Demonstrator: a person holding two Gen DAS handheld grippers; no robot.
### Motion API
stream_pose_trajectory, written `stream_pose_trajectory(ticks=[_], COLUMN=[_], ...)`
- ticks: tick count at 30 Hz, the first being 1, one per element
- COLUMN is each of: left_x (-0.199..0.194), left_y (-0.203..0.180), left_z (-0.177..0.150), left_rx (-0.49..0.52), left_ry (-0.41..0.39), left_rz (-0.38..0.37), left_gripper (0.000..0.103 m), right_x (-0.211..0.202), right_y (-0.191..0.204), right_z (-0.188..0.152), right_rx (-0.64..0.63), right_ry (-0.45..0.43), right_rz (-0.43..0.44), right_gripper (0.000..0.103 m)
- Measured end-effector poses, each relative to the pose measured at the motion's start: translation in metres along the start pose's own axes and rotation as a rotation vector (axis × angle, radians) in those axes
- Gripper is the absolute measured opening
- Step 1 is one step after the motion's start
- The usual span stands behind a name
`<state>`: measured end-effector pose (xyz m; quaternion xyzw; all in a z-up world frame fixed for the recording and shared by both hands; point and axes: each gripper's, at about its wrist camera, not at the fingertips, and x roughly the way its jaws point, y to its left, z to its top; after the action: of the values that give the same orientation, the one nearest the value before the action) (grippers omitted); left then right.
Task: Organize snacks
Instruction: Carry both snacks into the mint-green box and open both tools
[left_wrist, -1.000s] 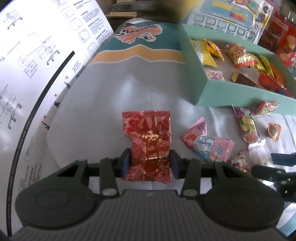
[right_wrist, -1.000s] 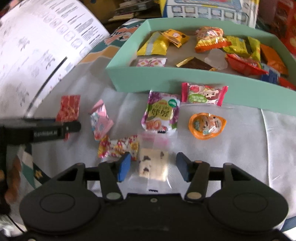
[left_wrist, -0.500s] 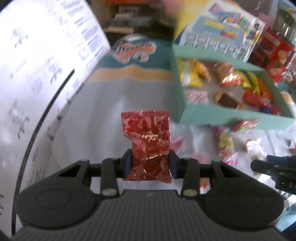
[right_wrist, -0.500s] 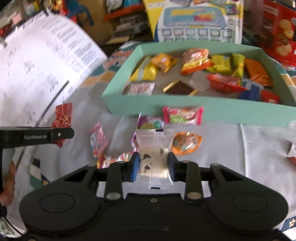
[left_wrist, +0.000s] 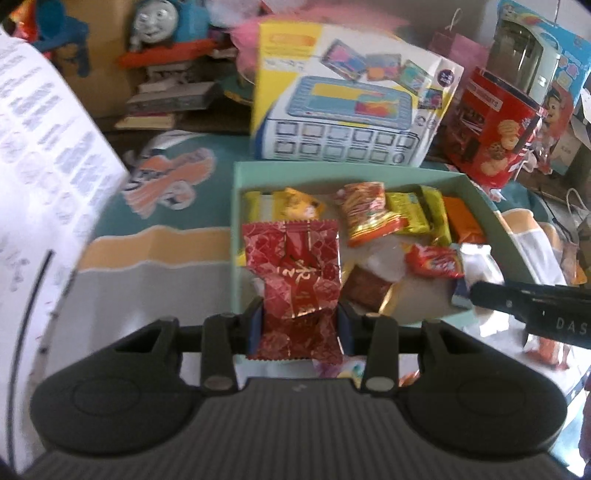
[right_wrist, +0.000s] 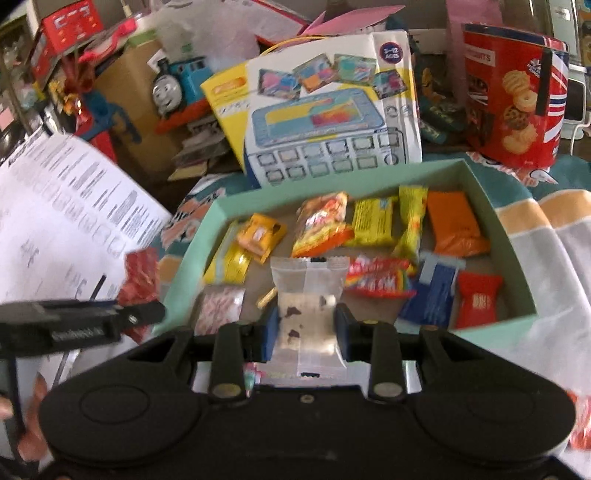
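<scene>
My left gripper (left_wrist: 300, 328) is shut on a red foil candy packet with gold writing (left_wrist: 295, 273), held in the air over the near left corner of the mint green box (left_wrist: 235, 236). My right gripper (right_wrist: 306, 334) is shut on a clear packet with a white and brown sweet (right_wrist: 307, 306), held above the near wall of the same box (right_wrist: 192, 254). The box holds several yellow, orange, red and blue snack packets. The left gripper with its red packet shows at the left of the right wrist view (right_wrist: 85, 325); the right gripper's finger shows at the right of the left wrist view (left_wrist: 532, 301).
A toy box with a keyboard picture (left_wrist: 351, 110) stands behind the green box, and a red biscuit tin (right_wrist: 513, 99) at the back right. A big white instruction sheet (left_wrist: 44, 155) curves up at the left. Loose sweets (left_wrist: 546, 347) lie on the cloth near the box's front.
Both grippers have risen from the cloth with their packets and moved forward to the green box. The right gripper closed on the clear packet one second ago and lifted it.
</scene>
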<state>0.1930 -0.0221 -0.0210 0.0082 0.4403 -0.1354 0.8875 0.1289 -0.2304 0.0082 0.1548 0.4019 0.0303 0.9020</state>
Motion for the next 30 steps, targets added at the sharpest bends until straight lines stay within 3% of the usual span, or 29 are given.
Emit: stream_pose_trajectory(ticks=[11,19,20,22,23,24,30], left_x=[0.08,0.11,0.111,0.111,0.11,0.108,0.096], left_y=[-0.017,-0.016,-0.017,-0.019,-0.019,-0.019,-0.017], left_z=[0.036,0.041,0.041,0.04,0.04,0.039,0.038], left_rx=[0.043,0.038,0.04,0.042,0.041,0.042,0.03], left_ry=[0.081,0.116,0.118,0.115,0.108,0.092,0.095], left_rz=[-0.003,-0.02,-0.019,-0.007,0.001,0.014,0.03], left_gripper=[0.039,0.041,0.044,0.073,0.098,0.103,0.103], right_x=[0.081,0.123,0.126,0.127,0.126,0.124,0.105], right_y=[0.008,0.021,0.021,0.021,0.02,0.019,0.019], right_z=[0.049,0.076,0.079,0.083,0.083,0.083,0.076], right_rx=[0.014,0.008,0.01,0.016,0.021,0.024,0.031], right_ry=[0.055,0.059,0.055,0.042,0.033,0.021,-0.002], right_rz=[0.048,0.081,0.079,0.082,0.082,0.076,0.066], right_gripper=[0.032,0.034,0.037,0.054,0.072,0.084,0.093])
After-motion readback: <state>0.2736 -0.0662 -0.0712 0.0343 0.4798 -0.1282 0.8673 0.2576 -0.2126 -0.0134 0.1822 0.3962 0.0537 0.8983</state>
